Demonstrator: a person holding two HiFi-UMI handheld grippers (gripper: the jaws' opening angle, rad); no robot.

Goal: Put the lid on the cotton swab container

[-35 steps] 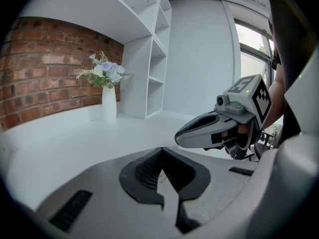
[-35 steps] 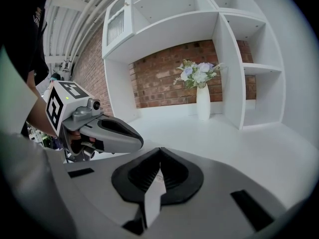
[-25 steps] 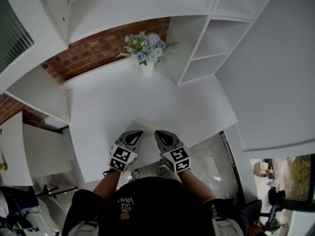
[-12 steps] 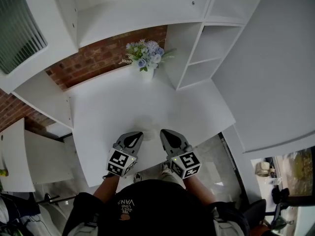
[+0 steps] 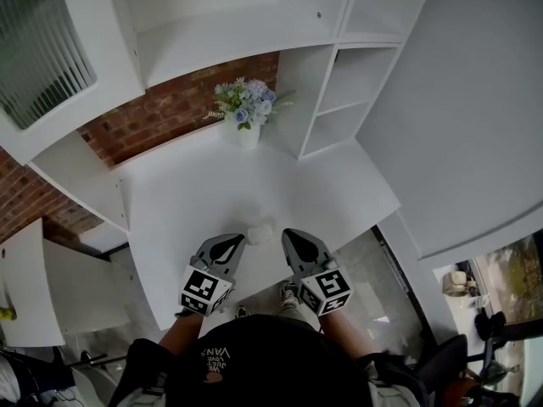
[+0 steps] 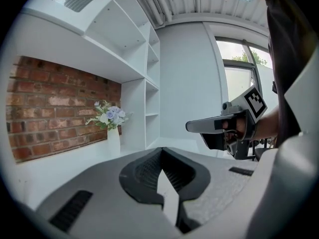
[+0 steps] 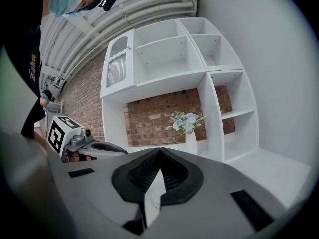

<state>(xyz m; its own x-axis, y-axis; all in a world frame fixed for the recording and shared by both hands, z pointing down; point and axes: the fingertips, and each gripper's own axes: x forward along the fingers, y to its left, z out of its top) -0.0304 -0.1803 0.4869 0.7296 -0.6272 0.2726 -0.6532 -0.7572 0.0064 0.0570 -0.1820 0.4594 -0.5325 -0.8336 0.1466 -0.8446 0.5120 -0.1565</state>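
Cotton swab container (image 5: 260,232), in my judgement, is the small pale, blurred object on the smooth white table (image 5: 187,193), at 6 o'clock near the front edge, just beyond the two gripper tips. Whether its lid is on I cannot tell, and no lid is held. The grey plastic left gripper (image 5: 232,242) and right gripper (image 5: 293,236), with black ribbed pads, are both pressed together and empty. A slim white vase of blue flowers (image 5: 248,132) stands at 12 o'clock.
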